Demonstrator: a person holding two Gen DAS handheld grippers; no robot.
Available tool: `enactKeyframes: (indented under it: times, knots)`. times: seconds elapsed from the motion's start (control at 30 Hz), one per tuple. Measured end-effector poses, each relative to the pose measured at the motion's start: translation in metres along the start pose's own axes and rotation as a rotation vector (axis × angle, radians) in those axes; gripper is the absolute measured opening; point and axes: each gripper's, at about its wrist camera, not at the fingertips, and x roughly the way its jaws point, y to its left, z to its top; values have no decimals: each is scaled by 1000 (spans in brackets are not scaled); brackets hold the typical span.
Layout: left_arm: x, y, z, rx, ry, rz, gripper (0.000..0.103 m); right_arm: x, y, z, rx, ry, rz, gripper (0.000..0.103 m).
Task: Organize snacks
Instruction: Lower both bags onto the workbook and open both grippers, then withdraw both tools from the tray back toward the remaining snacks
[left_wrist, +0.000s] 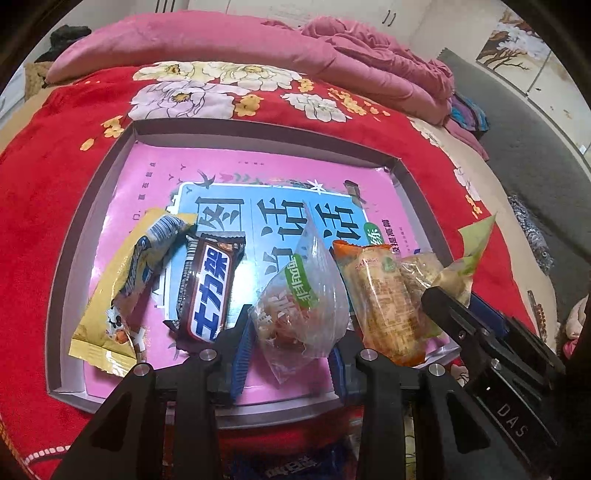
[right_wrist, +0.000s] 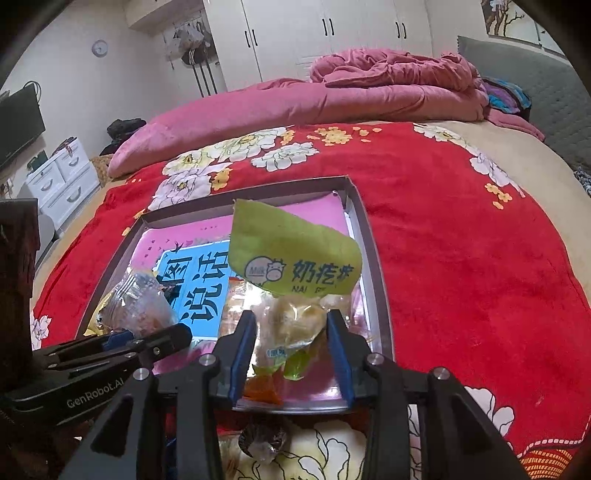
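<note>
A shallow grey box (left_wrist: 92, 206) with a pink and blue printed floor lies on the red floral blanket. In it lie a yellow snack pack (left_wrist: 122, 291), a brown chocolate bar (left_wrist: 210, 288) and an orange-ended cracker pack (left_wrist: 384, 299). My left gripper (left_wrist: 291, 332) is shut on a clear bag with a green label (left_wrist: 303, 302), low over the box. My right gripper (right_wrist: 291, 328) is shut on a green-topped milk snack pack (right_wrist: 291, 254), at the box's right side; it shows in the left view (left_wrist: 461, 266).
A rolled pink quilt (right_wrist: 295, 99) lies along the bed's far side. White wardrobes (right_wrist: 325, 33) and a white drawer unit (right_wrist: 62, 177) stand beyond. A small wrapped snack (right_wrist: 264, 441) lies on the blanket near the box's front edge.
</note>
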Motion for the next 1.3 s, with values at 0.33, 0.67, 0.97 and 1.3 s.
enactKeyframes:
  times: [0.33, 0.67, 0.97, 1.3]
  knots:
    - [-7, 0, 1, 13, -22, 2, 50, -4, -1, 1, 3, -21, -14, 46]
    - [-19, 1, 2, 25, -62, 16, 59, -9, -4, 3, 16, -45, -14, 53]
    - [-43, 8, 5, 3, -155, -1, 73, -22, -6, 4, 38, -86, 5, 58]
    - [-85, 24, 5, -88, -275, -2, 76, -40, -7, 5, 59, -146, 46, 70]
